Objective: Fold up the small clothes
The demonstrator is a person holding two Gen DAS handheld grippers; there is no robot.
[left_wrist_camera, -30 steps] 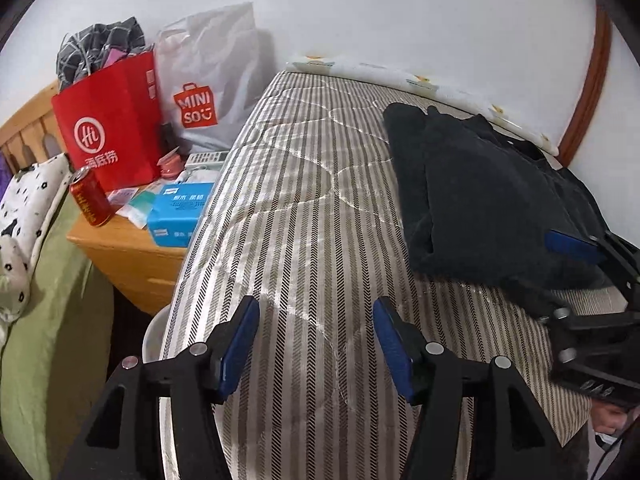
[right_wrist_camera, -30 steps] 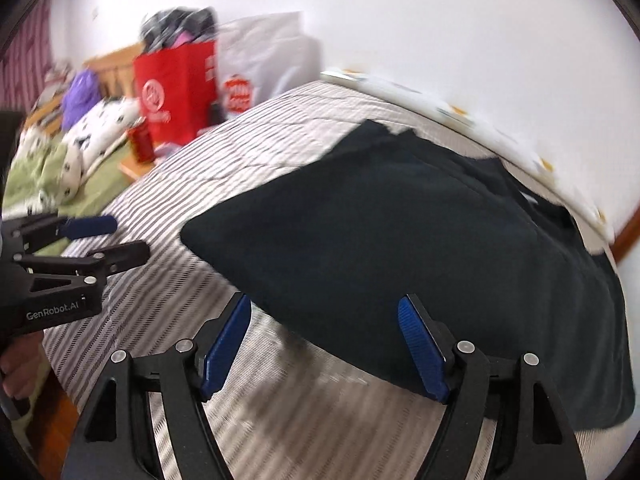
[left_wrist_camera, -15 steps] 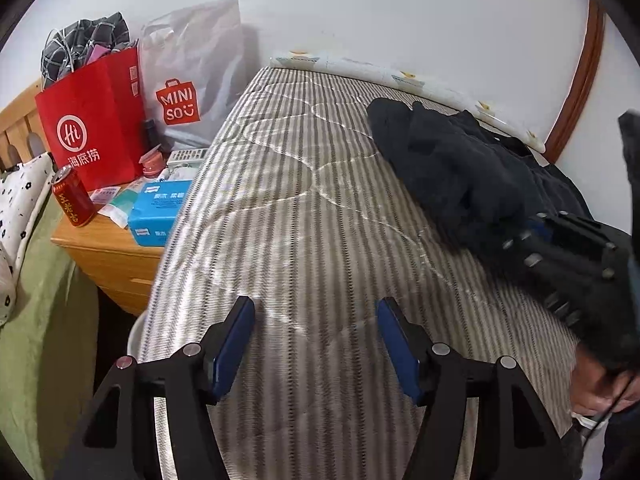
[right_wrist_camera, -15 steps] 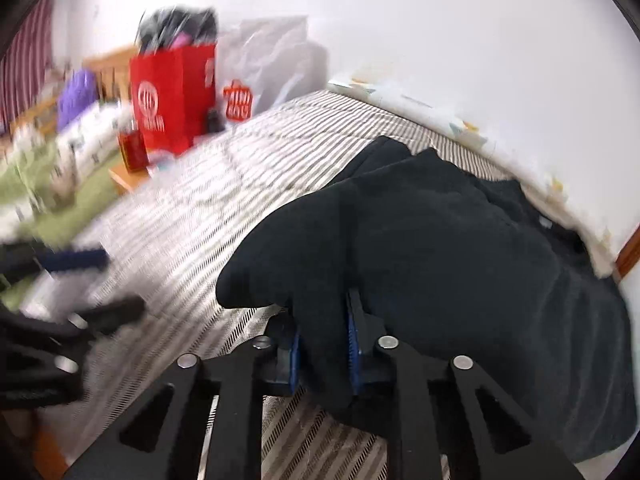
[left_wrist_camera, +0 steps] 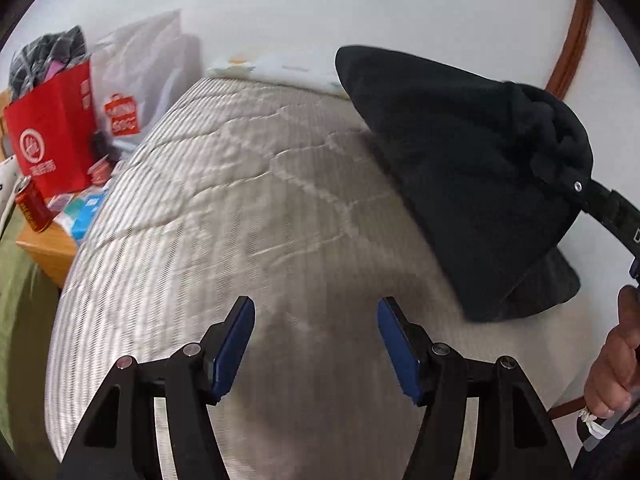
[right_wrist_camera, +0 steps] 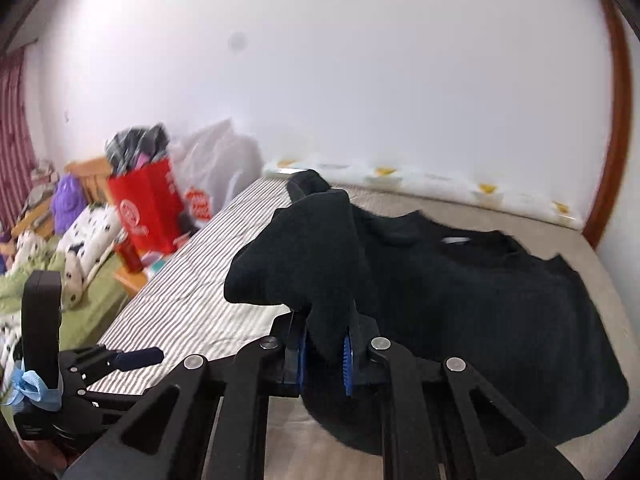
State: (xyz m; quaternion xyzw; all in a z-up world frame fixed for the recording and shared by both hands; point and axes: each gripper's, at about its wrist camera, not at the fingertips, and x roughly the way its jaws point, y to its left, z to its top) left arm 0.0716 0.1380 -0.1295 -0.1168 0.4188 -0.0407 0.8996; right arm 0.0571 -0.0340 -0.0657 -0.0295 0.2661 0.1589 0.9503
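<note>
First fold underway: right hand-held gripper (right_wrist_camera: 325,350) pinches the sweater (right_wrist_camera: 480,280) edge aloft; left hand-held gripper (left_wrist_camera: 316,344) gapes empty.

One black knit sweater (right_wrist_camera: 480,280), one striped quilted mattress (left_wrist_camera: 248,216), two black two-finger grippers with blue pads, left (left_wrist_camera: 316,344) and right (right_wrist_camera: 325,354), one red paper bag (left_wrist_camera: 52,128), one white plastic shopping bag (left_wrist_camera: 140,80), one red drink can (left_wrist_camera: 31,210), one wooden nightstand (left_wrist_camera: 48,250)
</note>
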